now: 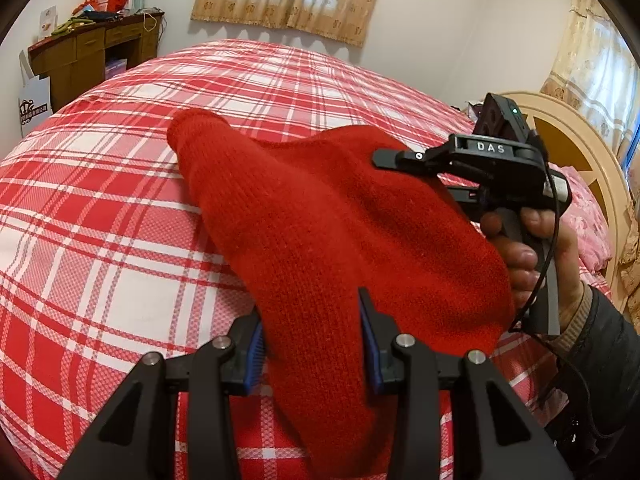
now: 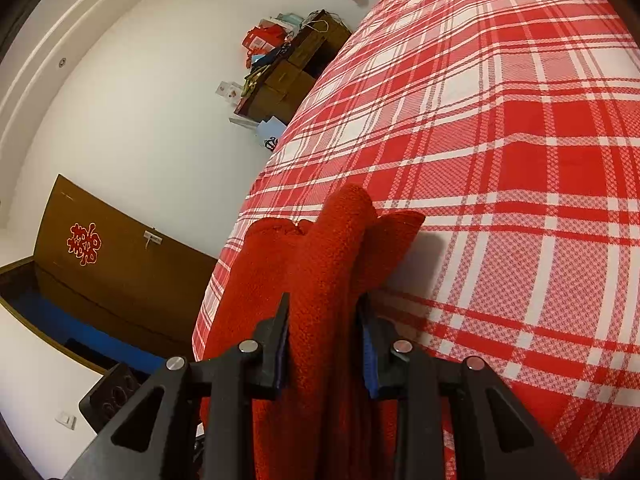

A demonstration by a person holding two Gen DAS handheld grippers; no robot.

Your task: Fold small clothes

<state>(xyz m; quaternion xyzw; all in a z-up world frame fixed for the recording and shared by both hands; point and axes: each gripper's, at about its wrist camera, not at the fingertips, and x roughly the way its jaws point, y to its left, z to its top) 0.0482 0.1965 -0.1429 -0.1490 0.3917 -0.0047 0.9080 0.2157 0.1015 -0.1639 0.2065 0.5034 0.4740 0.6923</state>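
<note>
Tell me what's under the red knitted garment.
The red-and-white plaid bedsheet shows all around the red knitted garment. Whatever lies directly beneath it is covered by the bunched knit.

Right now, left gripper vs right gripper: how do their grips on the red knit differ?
The left gripper holds a broad, fairly smooth span of the red knit garment; the right gripper clamps a bunched, upright ridge of it. In the left wrist view the cloth stretches from the left gripper toward the right one; past the right gripper it ends in short folds over the plaid bedsheet. Both have cloth between blue pads.
</note>
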